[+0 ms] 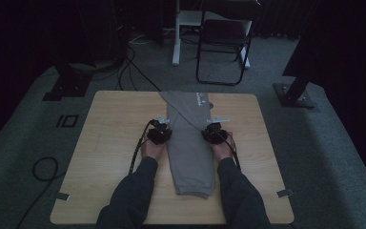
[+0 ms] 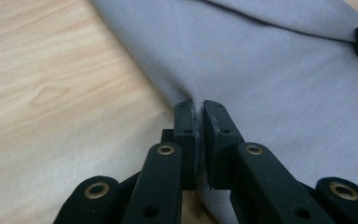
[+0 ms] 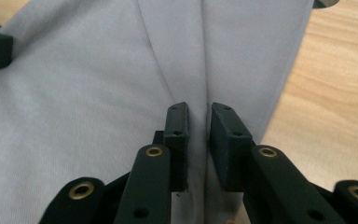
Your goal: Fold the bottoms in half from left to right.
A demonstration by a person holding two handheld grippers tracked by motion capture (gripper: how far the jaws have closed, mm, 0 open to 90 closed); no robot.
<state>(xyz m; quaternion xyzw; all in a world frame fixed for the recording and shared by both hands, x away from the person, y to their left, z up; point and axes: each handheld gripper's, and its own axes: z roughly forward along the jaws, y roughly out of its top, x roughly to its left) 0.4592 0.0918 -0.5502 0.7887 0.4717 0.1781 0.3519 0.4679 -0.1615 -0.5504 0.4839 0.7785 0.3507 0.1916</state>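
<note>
A pair of grey, soft-knit sweatpants (image 1: 190, 143) lies folded lengthwise on a pale wooden table (image 1: 109, 143) with rounded corners, running from the table's far edge toward the person. A short line of white print (image 1: 200, 98) sits on the fabric near the far end, too small to read. The ribbed cuffs lie at the near end, stacked one over the other. The upper part angles off toward the far left, so the garment bends slightly at its middle. The cloth looks smooth, with a few long creases.

The left gripper (image 1: 161, 130), black with a trailing cable, rests at the left edge of the sweatpants about halfway along. In the left gripper view its jaws are almost together, pinching a thin fold of the grey fabric (image 2: 261, 70) right at the edge where cloth meets wood (image 2: 51, 93).

The right gripper (image 1: 213, 130) sits at the opposite edge, level with the left one. In the right gripper view its jaws stand a narrow gap apart with a raised ridge of fabric (image 3: 198, 84) between them; the pads appear to press on it.

The person's dark sleeves (image 1: 133, 195) enter from the near side. A black folding chair (image 1: 224, 43) stands on grey carpet beyond the table.
</note>
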